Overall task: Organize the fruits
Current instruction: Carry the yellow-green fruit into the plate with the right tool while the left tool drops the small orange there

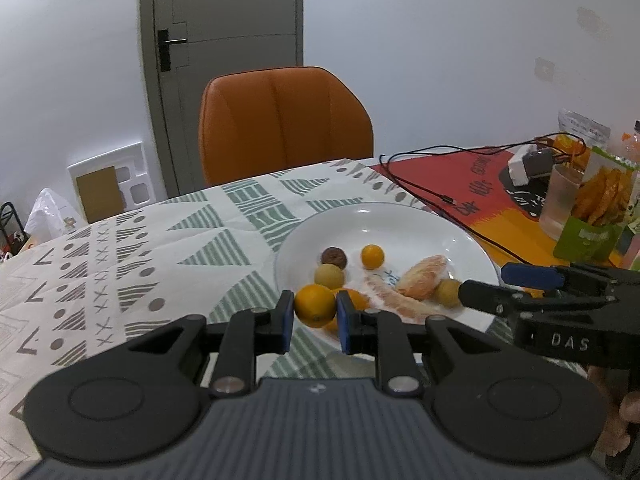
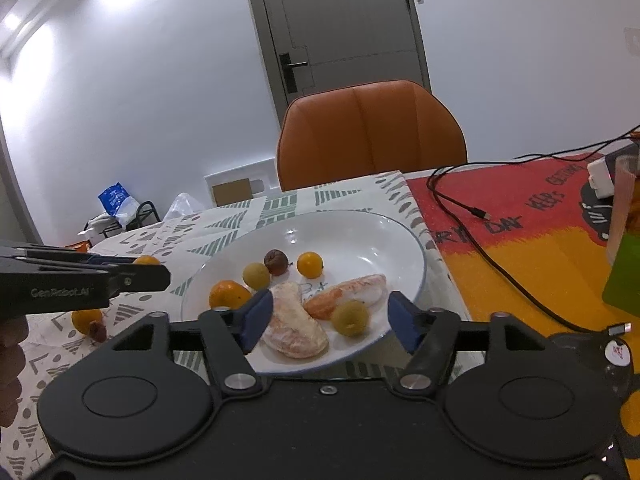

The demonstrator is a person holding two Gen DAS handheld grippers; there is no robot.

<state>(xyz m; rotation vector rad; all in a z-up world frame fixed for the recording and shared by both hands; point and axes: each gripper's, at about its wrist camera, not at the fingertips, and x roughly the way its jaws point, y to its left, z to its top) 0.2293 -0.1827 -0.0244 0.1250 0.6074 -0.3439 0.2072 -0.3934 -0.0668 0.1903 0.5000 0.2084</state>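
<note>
Behind the left tongs, a second orange fruit is mostly hidden by the held orange.

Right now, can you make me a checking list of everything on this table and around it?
Surface: table under a patterned cloth, with a red and orange mat on the right.
Job's things: white plate holding small round fruits and two peeled citrus pieces; an orange lies on the cloth.
Clutter: snack bags, cup.
Grippers: left gripper shut on a small orange; right gripper open over the plate.
Cables: black cable across the mat.
Surroundings: orange chair, grey door.
</note>
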